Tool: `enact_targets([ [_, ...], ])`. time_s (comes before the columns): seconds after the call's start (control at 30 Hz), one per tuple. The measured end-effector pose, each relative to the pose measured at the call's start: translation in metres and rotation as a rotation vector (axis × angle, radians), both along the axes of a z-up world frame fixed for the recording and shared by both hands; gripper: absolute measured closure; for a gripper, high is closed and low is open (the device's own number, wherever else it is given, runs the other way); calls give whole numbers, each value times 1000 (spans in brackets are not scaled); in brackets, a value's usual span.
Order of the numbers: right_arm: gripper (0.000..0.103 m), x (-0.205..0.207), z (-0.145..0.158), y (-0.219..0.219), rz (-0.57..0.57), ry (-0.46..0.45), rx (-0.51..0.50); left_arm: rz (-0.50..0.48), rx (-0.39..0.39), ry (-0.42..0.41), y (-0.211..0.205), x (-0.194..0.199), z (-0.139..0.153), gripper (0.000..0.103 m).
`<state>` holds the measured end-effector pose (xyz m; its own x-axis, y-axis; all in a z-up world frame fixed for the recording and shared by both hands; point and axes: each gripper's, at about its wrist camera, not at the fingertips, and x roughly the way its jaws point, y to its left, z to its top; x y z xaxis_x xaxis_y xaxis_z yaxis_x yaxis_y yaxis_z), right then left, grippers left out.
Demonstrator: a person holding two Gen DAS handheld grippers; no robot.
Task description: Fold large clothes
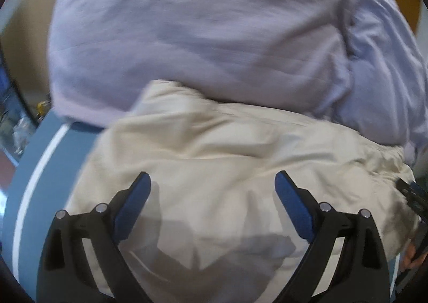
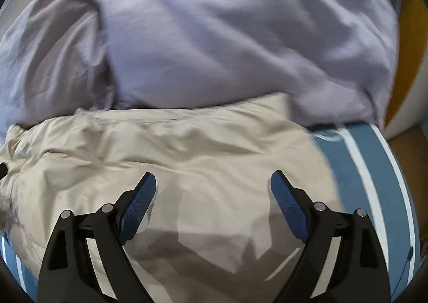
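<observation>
A cream garment (image 1: 227, 148) lies crumpled on a blue sheet with white stripes (image 1: 37, 169). It also fills the lower half of the right wrist view (image 2: 174, 148). My left gripper (image 1: 212, 182) is open and empty, with its blue pads just above the cream cloth. My right gripper (image 2: 213, 182) is open and empty above the same garment. The edge of the right gripper (image 1: 414, 196) shows at the right rim of the left wrist view, by the garment's gathered end.
A bulky lilac duvet (image 1: 200, 35) is piled behind the cream garment; it also shows in the right wrist view (image 2: 240, 35). The blue striped sheet (image 2: 369, 182) is bare at the right. An orange-brown panel (image 2: 409, 49) stands beyond the bed.
</observation>
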<state>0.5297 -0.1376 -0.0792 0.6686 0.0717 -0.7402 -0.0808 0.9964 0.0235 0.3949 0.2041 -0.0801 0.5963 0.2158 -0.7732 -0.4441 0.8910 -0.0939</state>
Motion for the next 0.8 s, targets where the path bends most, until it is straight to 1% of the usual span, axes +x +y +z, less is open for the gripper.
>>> enact_targets([
  [0.1,13,-3,-4,-18,-43,7,3,58,0,12,19,-7,-5,10],
  [0.2,14,-11,-9,-24,-49,16,-22,85,1,22,31,-11,-10,10],
  [0.3,13,-12,-19,-22,-47,20,-54,87,13,42,30,-4,-21,10],
  [0.33,13,-14,-22,-23,-48,23,-60,88,18,47,35,-11,-20,10],
  [0.4,13,-10,-25,-26,-48,33,-62,88,38,72,35,-10,-30,10],
  [0.57,12,-2,-35,-28,-53,52,-62,95,65,97,36,-10,-41,10],
  [0.7,12,-1,-37,-27,-59,64,-64,97,57,104,38,-13,-39,10],
  [0.8,12,-7,-28,-32,-68,76,-35,93,31,99,39,-22,-29,13],
])
